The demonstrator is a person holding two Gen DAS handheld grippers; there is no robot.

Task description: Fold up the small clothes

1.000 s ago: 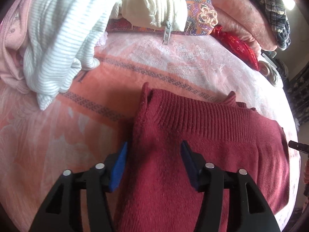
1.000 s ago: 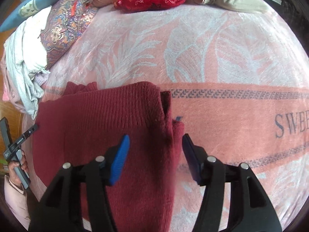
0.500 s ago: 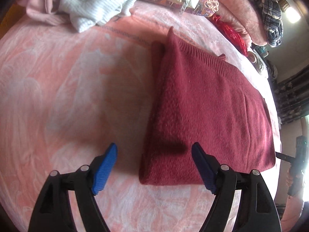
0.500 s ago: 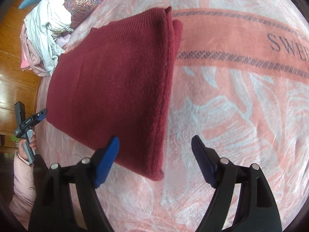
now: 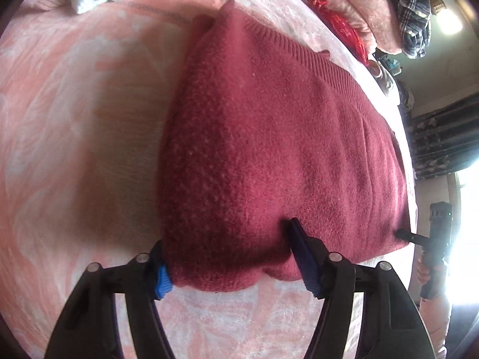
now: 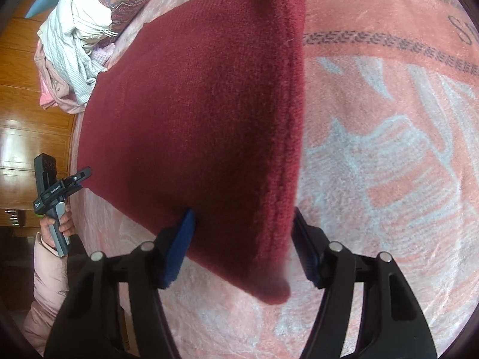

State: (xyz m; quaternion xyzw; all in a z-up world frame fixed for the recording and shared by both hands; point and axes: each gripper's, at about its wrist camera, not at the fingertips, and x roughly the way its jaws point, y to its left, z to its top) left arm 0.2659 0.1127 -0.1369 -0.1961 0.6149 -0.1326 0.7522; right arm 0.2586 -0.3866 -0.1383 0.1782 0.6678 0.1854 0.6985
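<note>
A dark red knitted sweater (image 5: 269, 149) lies folded on the pink blanket (image 5: 74, 119), ribbed hem at the far end. My left gripper (image 5: 226, 239) straddles its near left corner. The jaws are closing, and the blue pads (image 5: 299, 245) dig into bunched fabric. My right gripper (image 6: 243, 212) straddles the near right corner of the sweater (image 6: 194, 104). Its jaws are closing too, with both pads against the thick folded edge. Each gripper also shows small in the other's view: the right gripper (image 5: 404, 234) at the sweater's far corner, the left gripper (image 6: 80, 176) in a hand.
A heap of white, striped and pink clothes (image 6: 71, 45) lies at the blanket's far left corner. A red pouch (image 5: 341, 27), pink bedding and a plaid garment (image 5: 413, 9) line the far edge. A wooden floor (image 6: 27, 104) lies beyond the bed. A pink sleeve (image 6: 45, 284) is near.
Both grippers drew back from the sweater's ribbed end to its near edge and dropped lower. Their jaws widened on the way, then narrowed onto the near corners.
</note>
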